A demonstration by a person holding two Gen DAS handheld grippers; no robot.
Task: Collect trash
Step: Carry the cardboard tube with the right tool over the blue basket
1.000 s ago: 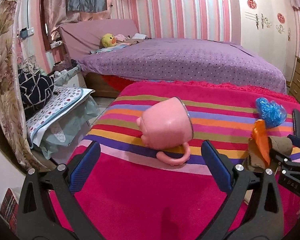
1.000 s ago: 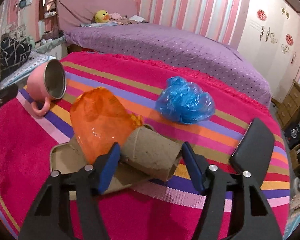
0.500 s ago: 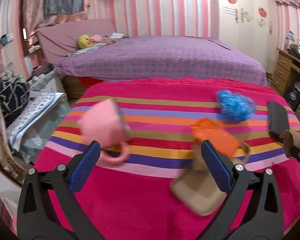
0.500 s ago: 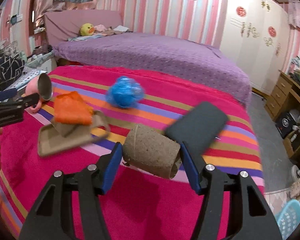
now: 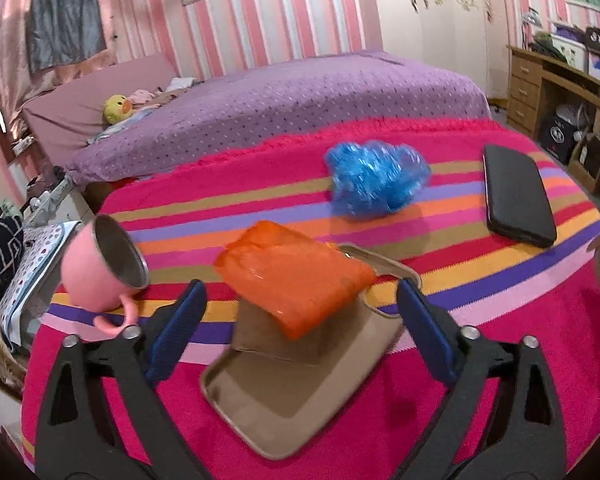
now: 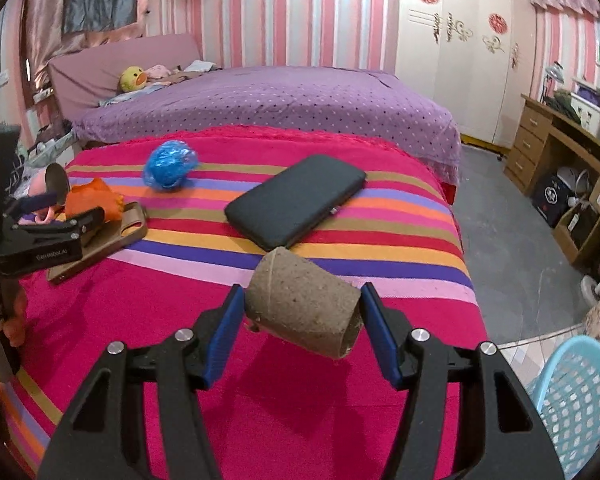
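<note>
Your biggest risk is the cardboard tube (image 6: 303,307) slipping out before it reaches the light-blue basket (image 6: 576,396), which sits on the floor at about 4 o'clock in the right wrist view, well apart from the tube and below the edge of the striped blanket (image 6: 260,380). The tube is hollow, light and tilted between the pads, so a quick swing could roll it free, and squeezing harder would likely crush it. Your right claw (image 6: 302,330) is closed down to the tube's width, a pad pressed on each side, and the tube hangs clear of the blanket. Watch the other side too: your left claw (image 5: 302,308) stands wide open with nothing in it, its pads either side of the orange plastic bag (image 5: 296,276) that lies on a tan phone case (image 5: 300,380). Closing there could pinch the case along with the bag, or let the slick film slide away. The pink mug (image 5: 100,268) lies on its side at 9 o'clock, near enough to be knocked. The crumpled blue plastic bag (image 5: 374,182) waits at 1 o'clock, with the black phone (image 5: 518,196) at 2 o'clock; that one is not trash, so leave it alone.
</note>
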